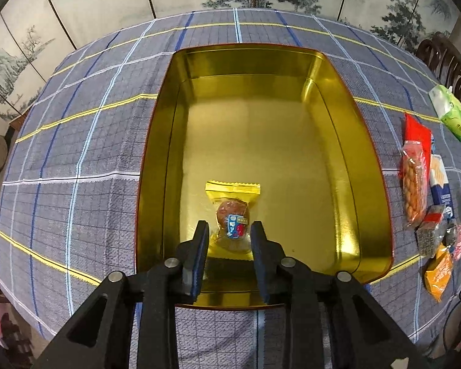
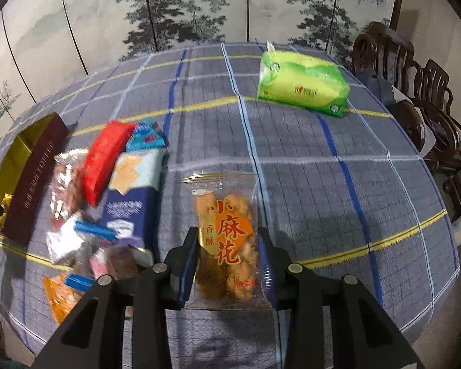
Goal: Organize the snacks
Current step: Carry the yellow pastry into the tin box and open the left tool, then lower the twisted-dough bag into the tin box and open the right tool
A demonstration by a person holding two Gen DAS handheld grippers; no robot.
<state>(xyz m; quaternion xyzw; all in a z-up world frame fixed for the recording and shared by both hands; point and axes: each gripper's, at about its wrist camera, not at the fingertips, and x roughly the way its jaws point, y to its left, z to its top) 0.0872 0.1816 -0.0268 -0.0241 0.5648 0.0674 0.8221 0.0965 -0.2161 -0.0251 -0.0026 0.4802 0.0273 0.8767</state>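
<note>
The left gripper (image 1: 229, 230) hangs over the near end of the gold tin (image 1: 156, 141), its fingers slightly apart around a yellow-topped pastry packet (image 1: 233, 212) that lies on the tin floor, long axis running forward from the fingertips. Whether the pads touch it I cannot tell (they look just clear). The right gripper (image 2: 227, 240) is clamped on the twisted-dough snack bag (image 2: 226, 233), lengthwise between its fingers; the tin lies to their left.

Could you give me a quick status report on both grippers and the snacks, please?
Left gripper open around yellow-topped snack in gold tin. Right gripper shut on twist-snack packet. Snack pile waiting, nothing blocking.
</note>
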